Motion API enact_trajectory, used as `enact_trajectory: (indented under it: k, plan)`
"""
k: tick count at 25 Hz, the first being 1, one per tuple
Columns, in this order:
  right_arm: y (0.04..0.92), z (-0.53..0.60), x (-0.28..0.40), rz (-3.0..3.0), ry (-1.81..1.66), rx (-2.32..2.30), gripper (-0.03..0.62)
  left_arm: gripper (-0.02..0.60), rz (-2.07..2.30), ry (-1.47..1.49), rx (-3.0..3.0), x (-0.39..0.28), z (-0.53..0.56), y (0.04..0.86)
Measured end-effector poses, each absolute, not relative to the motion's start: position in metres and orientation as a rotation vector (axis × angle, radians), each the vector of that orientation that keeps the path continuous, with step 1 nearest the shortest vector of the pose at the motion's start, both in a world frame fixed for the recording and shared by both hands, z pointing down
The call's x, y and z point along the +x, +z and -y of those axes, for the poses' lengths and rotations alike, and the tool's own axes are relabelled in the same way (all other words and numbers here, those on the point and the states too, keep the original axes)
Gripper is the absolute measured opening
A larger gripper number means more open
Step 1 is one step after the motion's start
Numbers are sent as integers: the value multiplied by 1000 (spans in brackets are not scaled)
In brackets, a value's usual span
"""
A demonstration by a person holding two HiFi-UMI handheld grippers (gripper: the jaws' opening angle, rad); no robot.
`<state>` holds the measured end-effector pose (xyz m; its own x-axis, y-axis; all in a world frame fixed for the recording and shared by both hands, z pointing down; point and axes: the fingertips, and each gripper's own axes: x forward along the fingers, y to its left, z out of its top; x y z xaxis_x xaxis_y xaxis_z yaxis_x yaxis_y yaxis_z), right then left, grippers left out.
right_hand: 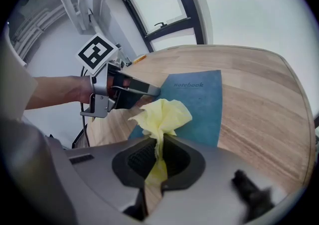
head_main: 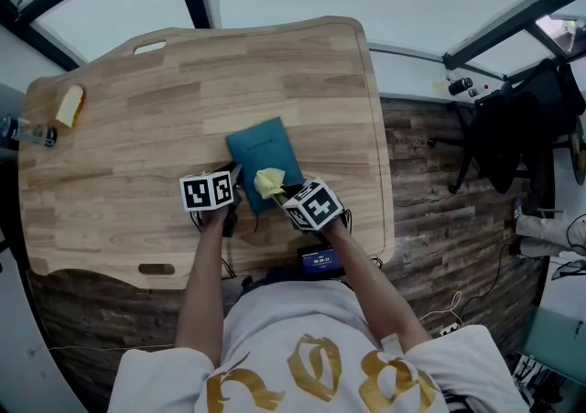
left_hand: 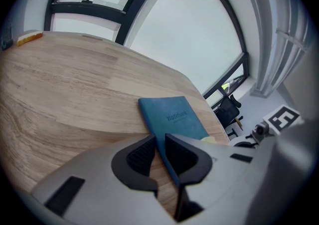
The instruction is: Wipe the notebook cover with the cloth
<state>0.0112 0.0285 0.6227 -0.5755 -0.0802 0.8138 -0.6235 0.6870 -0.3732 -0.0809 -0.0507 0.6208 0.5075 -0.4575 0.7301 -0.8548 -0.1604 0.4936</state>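
Notebook: teal, closed, cover up, flat on the wooden table near its front edge.
Left gripper: jaws clenched on the notebook's left edge, close to its near corner.
Right gripper: jaws clamped on the yellow cloth, whose bunched end sticks out past the tips.
Cloth: over the near part of the cover; whether it touches the cover cannot be told.
Grippers: side by side, close together, at the notebook's near end.
Block: small, yellow and orange, at the table's left end, well apart from the notebook.
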Motion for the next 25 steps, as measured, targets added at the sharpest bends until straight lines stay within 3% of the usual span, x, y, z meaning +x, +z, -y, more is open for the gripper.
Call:
enact_trajectory:
  k: [25]
  plan:
    - [622, -3, 37, 2066, 626, 622, 37, 69, 1099, 521, 1794, -80, 51, 620]
